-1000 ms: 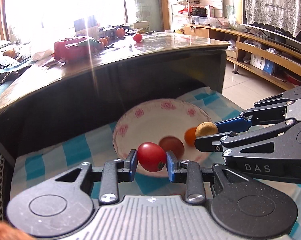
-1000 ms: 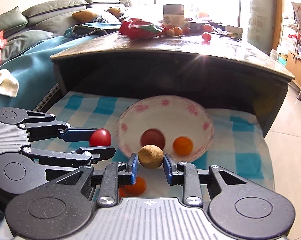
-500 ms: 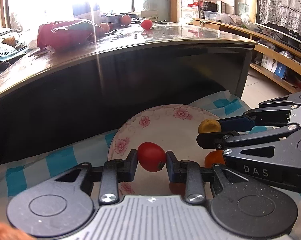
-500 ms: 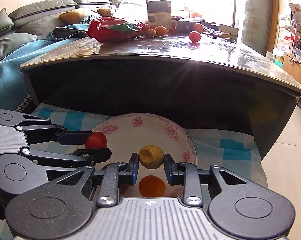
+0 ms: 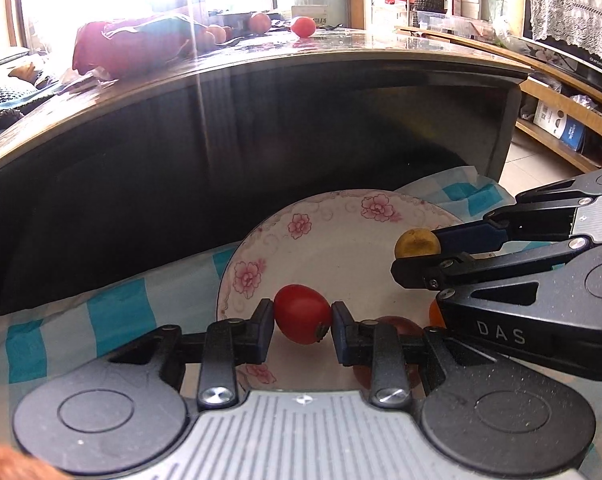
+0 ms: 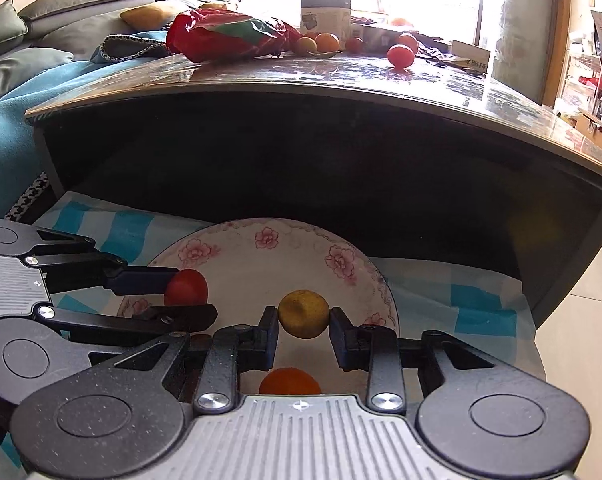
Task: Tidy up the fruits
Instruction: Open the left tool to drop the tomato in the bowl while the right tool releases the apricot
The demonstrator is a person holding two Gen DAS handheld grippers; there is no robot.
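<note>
My left gripper (image 5: 302,317) is shut on a red tomato (image 5: 302,314) and holds it above the near left part of a white flowered plate (image 5: 333,240). My right gripper (image 6: 303,317) is shut on a brownish-yellow round fruit (image 6: 303,314) above the same plate (image 6: 261,264). An orange fruit (image 6: 290,381) lies on the plate under the right gripper, and a dark red fruit (image 5: 397,326) lies under the left gripper, partly hidden. Each gripper shows in the other's view, the right one (image 5: 417,246) and the left one (image 6: 186,288).
The plate sits on a blue-and-white checked cloth (image 5: 113,312) on a low shelf under a glossy tabletop (image 6: 341,80). On the tabletop lie a red bag (image 6: 229,36), more tomatoes (image 6: 400,55) and oranges (image 6: 327,43). A sofa (image 6: 41,40) stands to the left.
Both grippers have moved forward over the plate and tilted up, each still holding its fruit. The plate's fruits now sit lower in view, partly under the grippers.
</note>
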